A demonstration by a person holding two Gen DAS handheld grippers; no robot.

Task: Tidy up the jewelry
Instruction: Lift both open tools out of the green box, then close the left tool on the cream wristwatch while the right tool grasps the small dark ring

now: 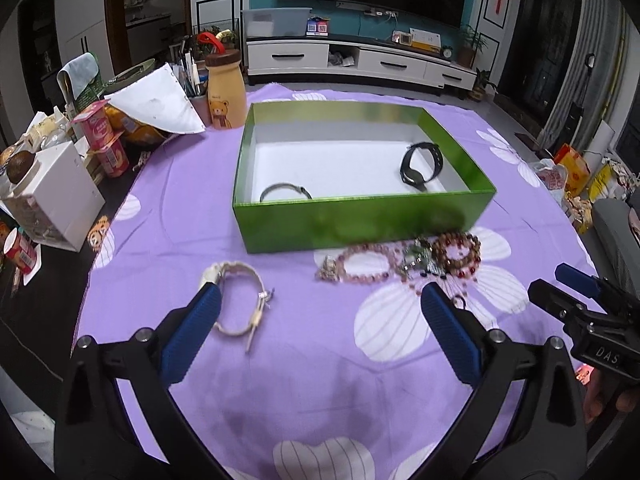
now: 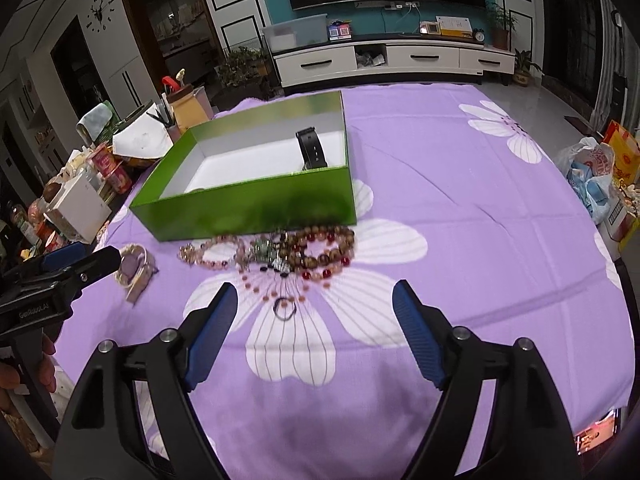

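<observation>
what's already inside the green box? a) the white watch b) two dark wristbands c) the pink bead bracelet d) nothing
B: the green box holds a black watch and a dark bangle; the pink bead bracelet and white watch lie on the cloth.

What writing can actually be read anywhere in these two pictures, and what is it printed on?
"DAS": on the black body of the right claw, seen from the left camera; more letters may be cut off.
"GenROBOT.AI", roughly; blurred: on the left claw, seen from the right camera.
Too small or blurred: print on the bear bottle, red cups, QR signs.
</observation>
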